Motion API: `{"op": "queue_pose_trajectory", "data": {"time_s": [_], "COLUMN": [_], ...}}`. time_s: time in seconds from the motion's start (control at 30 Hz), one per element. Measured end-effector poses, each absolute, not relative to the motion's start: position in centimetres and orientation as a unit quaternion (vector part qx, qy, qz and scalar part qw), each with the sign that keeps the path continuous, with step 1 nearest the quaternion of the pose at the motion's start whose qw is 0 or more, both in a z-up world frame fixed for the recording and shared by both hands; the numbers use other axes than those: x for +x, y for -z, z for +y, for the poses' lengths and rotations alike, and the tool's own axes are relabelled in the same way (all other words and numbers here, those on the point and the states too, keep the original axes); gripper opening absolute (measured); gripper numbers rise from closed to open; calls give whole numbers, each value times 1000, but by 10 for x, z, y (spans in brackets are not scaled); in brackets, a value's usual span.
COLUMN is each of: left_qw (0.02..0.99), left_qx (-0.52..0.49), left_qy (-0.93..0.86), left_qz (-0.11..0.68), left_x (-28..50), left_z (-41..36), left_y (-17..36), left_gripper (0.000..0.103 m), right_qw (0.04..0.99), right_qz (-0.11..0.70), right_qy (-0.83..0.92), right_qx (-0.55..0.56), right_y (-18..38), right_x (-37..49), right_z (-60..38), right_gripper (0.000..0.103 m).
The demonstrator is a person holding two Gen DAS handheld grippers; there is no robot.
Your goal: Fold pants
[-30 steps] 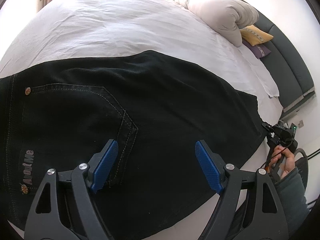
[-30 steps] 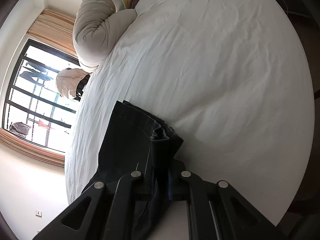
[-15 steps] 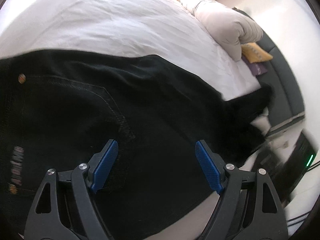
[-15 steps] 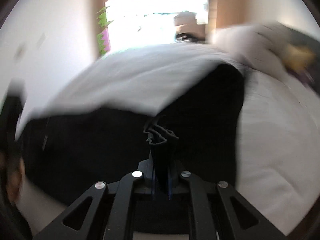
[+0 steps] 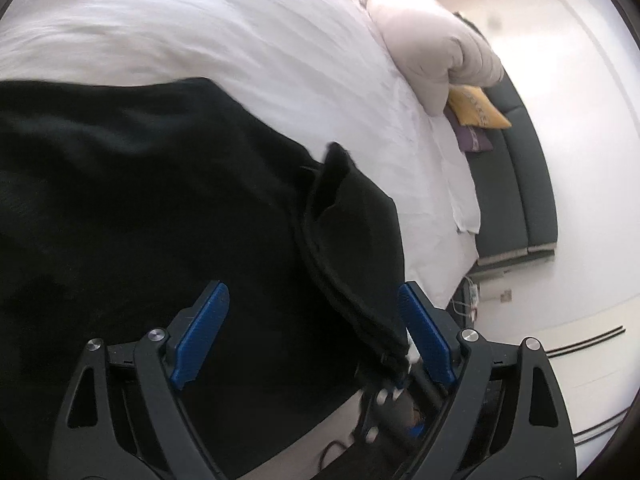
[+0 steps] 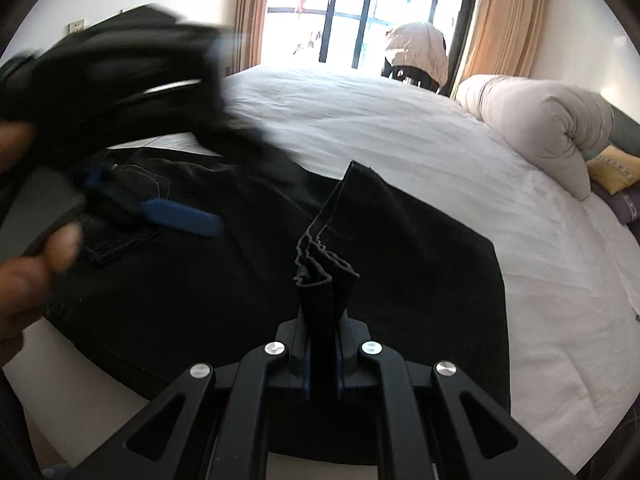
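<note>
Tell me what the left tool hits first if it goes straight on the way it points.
Probably the black pants spread on the white bed. The open left tool points at dark fabric, with the folded-over leg edge between its fingers; depth is unclear.

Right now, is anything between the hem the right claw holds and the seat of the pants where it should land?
Yes. The open left claw hovers over the pants near the back pocket, in the hem's path.

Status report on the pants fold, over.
Left gripper open above the pants. Right gripper shut on bunched hem, carried over the seat. Nothing in the way.
</note>
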State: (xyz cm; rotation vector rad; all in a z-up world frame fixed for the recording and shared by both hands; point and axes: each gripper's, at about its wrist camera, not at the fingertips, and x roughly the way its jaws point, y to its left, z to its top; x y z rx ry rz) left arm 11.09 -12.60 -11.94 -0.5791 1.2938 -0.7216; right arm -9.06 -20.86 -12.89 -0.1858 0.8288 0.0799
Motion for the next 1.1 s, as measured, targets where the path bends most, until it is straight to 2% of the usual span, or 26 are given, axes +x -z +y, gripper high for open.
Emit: {"op": "queue_pose_trajectory", "data": {"time_s": [0.3, 0.33, 0.37, 0.4, 0.43, 0.53, 0.77, 1.1], "left_qw": [667, 667, 664, 660, 660, 668, 697, 713], "left_qx": [-260, -262, -264, -264, -262, -268, -248, -230], "left_qy": [329, 331, 335, 337, 336, 336, 322, 290], "left_qz": [616, 614, 614, 617, 618, 608, 591, 596], "left_x": [132, 133, 134, 134, 134, 135, 134, 144], "left_z": [-162, -164, -165, -165, -167, -156, -120, -84], "left_y": [139, 140, 143, 144, 145, 144, 129, 148], "left_gripper": [84, 74, 55, 44, 24, 11, 9, 9], "right_qw": [919, 919, 919, 919, 919, 919, 915, 903], "right_qz": [380, 380, 379, 377, 375, 370, 367, 388], "right_qy": [-42, -44, -45, -47, -49, -58, -90, -108], "right_qx": [-98, -100, -102, -105, -109, -120, -142, -147], "right_y": [117, 116, 115, 114, 113, 107, 104, 121], "right_x": [-95, -93, -93, -94, -92, -91, -82, -63], "right_z": [-206, -205, -203, -201, -200, -190, -162, -147], "right_gripper": [9, 9, 9, 9, 9, 9, 9, 9]}}
